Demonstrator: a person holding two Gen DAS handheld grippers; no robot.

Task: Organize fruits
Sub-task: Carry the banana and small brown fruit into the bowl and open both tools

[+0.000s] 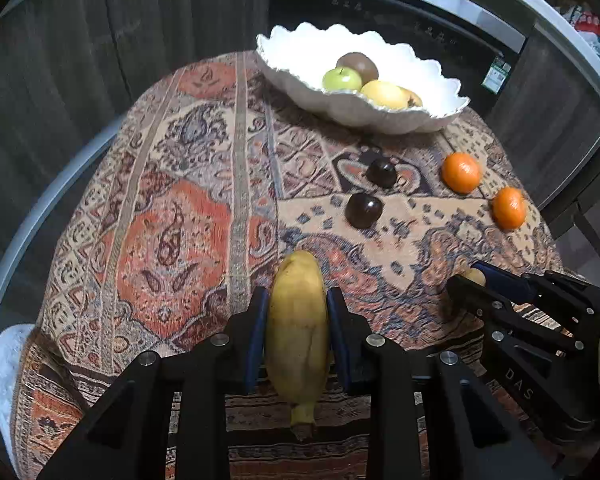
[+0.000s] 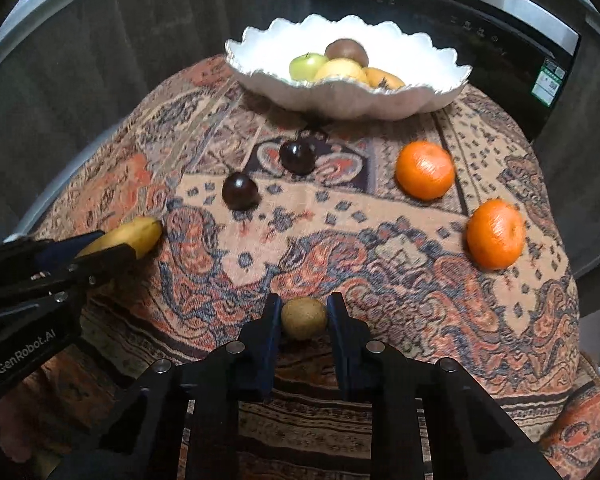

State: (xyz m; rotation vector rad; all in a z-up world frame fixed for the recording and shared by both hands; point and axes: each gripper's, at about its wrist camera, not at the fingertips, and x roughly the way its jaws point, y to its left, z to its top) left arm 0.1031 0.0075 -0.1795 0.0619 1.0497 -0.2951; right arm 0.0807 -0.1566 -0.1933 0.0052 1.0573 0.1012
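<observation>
My left gripper is shut on a yellow banana, which lies lengthwise between the blue pads just above the patterned cloth. In the right wrist view the same gripper and banana are at the left. My right gripper is shut on a small round brownish-yellow fruit near the table's front edge. Two dark plums and two oranges lie loose on the cloth. At the back stands a white scalloped bowl that holds a green apple and other fruit.
The round table is covered by a patterned orange and beige cloth that drops off at the edges. Behind the bowl is a dark oven front with a steel counter edge. The cloth's left half in the left wrist view bears no fruit.
</observation>
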